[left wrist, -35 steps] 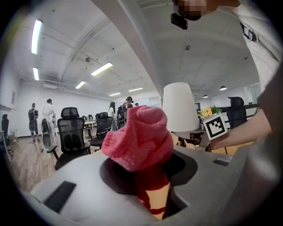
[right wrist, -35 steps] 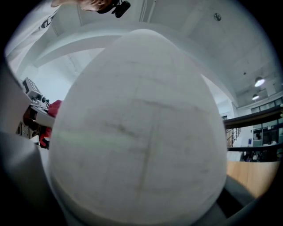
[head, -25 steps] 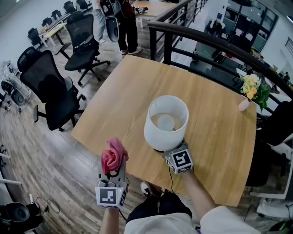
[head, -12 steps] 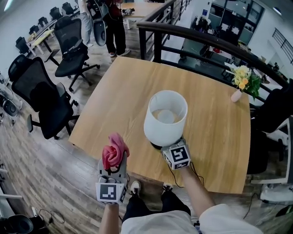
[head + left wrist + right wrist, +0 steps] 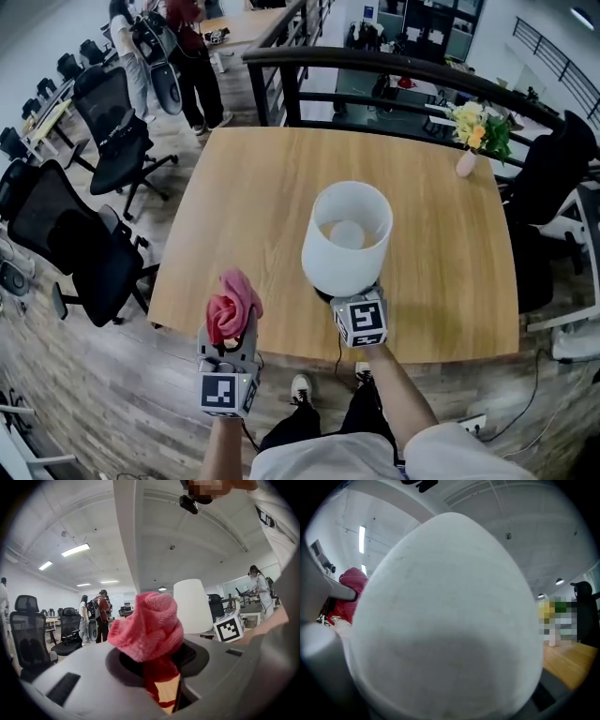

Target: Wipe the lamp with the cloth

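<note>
While the table (image 5: 253,187) carries the lamp (image 5: 345,239) upright near its front edge, the shade is found to the right of, and a little beyond, the left gripper (image 5: 232,330). Its jaws are clamped on the bunched pink cloth (image 5: 232,305), held apart from the shade. The right gripper (image 5: 357,309) is set at the lamp's foot, the nearer of the two. Its jaws are masked by the shade, so their state cannot be told.

This is an open office. Left of the left gripper (image 5: 231,330) black swivel chairs (image 5: 66,234) stand on a wood floor (image 5: 94,375). Far ahead of it are a long desk (image 5: 246,23), standing people (image 5: 192,52), a dark railing (image 5: 375,61) and ceiling strip lights (image 5: 75,550).
</note>
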The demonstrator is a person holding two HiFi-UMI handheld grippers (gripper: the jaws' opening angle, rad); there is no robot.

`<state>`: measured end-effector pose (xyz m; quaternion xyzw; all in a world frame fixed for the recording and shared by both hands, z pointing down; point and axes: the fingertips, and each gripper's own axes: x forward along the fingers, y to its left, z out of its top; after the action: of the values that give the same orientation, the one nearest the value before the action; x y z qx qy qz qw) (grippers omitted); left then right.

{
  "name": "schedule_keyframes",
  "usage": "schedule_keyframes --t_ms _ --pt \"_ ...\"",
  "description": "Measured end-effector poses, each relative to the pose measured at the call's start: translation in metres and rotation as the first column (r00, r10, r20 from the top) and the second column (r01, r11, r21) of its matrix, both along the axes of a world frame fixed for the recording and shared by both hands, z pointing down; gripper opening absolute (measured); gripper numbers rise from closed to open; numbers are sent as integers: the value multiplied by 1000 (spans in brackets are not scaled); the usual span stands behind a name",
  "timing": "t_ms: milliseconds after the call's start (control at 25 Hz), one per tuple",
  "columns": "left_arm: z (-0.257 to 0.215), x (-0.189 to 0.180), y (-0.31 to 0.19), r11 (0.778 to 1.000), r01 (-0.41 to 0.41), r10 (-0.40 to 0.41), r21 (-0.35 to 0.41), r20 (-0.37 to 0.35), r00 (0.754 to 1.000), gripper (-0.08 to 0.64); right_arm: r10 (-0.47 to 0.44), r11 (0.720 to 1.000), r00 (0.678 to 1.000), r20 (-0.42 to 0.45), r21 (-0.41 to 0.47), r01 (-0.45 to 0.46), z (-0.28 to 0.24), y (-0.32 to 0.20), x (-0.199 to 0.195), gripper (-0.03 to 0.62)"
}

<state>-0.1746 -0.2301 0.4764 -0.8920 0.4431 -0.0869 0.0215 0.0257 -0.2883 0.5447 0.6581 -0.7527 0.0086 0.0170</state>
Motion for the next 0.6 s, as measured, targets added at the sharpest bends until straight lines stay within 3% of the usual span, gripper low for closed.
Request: schedule_keyframes --t_ms 240,480,600 --pt "2 -14 -1 997 -82 82 -7 -2 997 163 195 981 981 2 -13 -195 -2 8 1 66" --pt "2 -30 0 992 -123 123 -16 11 992 163 386 922 922 19 -24 -386 -4 17 1 66" --pt "5 -34 1 990 -138 138 -28 17 990 163 425 905 905 19 -27 -424 -2 19 -1 66"
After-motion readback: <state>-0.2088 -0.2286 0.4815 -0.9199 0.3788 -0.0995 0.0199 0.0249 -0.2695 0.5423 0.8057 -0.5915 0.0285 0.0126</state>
